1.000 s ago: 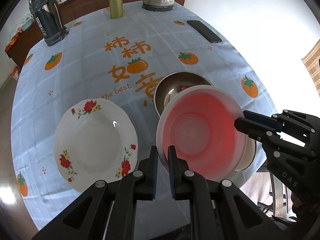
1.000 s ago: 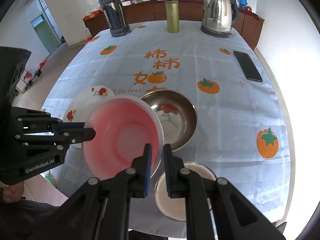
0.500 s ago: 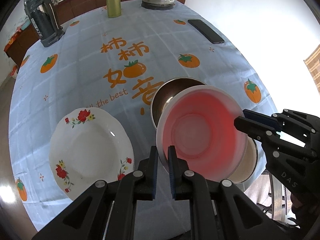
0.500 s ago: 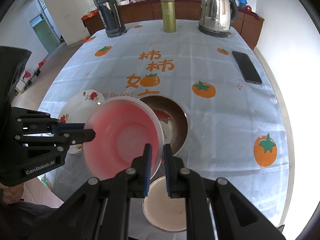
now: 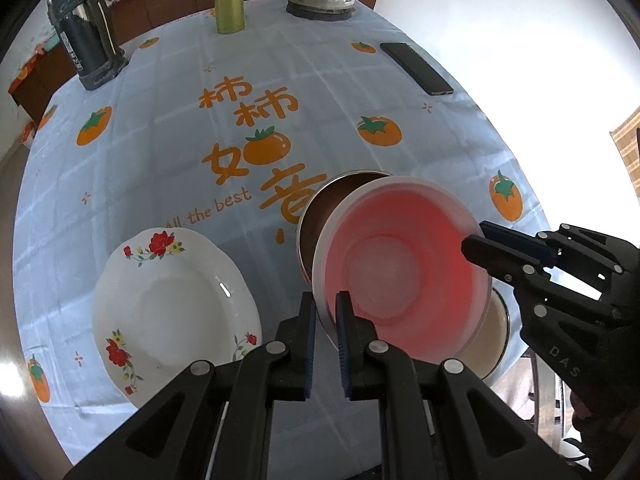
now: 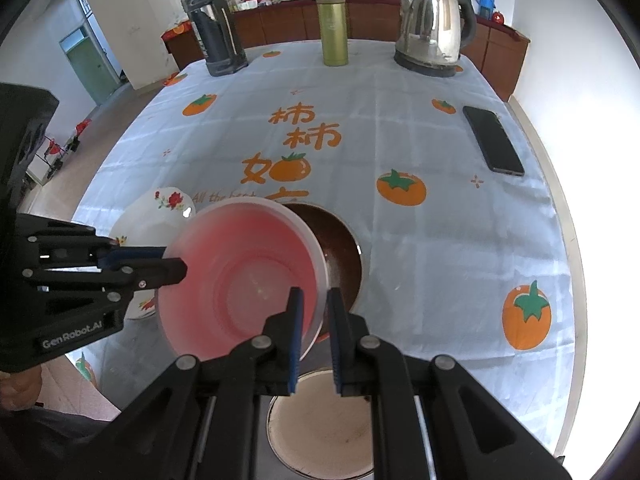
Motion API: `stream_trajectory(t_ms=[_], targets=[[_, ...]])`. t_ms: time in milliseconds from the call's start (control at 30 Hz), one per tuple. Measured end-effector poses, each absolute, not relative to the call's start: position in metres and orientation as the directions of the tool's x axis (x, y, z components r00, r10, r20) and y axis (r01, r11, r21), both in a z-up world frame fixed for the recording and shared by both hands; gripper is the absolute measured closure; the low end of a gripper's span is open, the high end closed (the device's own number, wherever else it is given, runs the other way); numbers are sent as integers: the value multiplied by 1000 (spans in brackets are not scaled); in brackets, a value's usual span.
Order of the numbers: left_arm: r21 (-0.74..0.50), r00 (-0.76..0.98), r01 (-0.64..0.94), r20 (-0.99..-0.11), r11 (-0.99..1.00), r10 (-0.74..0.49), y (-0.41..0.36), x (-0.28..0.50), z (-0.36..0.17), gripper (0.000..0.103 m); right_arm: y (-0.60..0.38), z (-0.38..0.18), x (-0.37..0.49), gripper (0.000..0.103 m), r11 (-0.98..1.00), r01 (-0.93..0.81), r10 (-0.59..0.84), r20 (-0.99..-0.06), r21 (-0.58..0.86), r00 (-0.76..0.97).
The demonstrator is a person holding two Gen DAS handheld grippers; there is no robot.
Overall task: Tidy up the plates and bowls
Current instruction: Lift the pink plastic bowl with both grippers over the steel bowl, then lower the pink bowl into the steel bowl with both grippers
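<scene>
A translucent pink bowl point(image 5: 400, 264) hangs tilted above the table, held by its rim from two sides. My left gripper point(image 5: 325, 312) is shut on the near rim. My right gripper point(image 5: 474, 240) is shut on the opposite rim, and its own view shows the same hold point(image 6: 314, 304) on the pink bowl point(image 6: 240, 276). A steel bowl point(image 5: 320, 208) sits on the cloth beneath and is mostly covered. A white floral plate point(image 5: 172, 312) lies to the left. A beige-bottomed metal dish point(image 6: 320, 428) sits at the near table edge.
At the far end of the table stand a dark thermos point(image 6: 212, 28), a green flask point(image 6: 334, 30) and a steel kettle point(image 6: 432, 28). A black phone point(image 6: 494, 140) lies near the right edge. The tablecloth point(image 6: 440, 240) carries orange fruit prints.
Both grippers have carried the pink bowl a little farther out over the table. It now covers more of the steel bowl. Both grips are unchanged.
</scene>
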State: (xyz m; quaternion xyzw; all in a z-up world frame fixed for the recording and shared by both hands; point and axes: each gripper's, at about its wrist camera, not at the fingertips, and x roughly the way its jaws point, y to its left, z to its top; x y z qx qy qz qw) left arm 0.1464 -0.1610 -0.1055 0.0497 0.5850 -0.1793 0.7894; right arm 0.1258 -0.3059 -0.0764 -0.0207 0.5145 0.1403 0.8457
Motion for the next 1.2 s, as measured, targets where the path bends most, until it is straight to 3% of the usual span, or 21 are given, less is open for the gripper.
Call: stream_trajectory(t_ms=[1200], targets=[[-142, 195, 315, -958, 938, -211, -173, 181, -120, 92, -307, -96, 169, 90, 964, -259, 157, -907, 55, 392]])
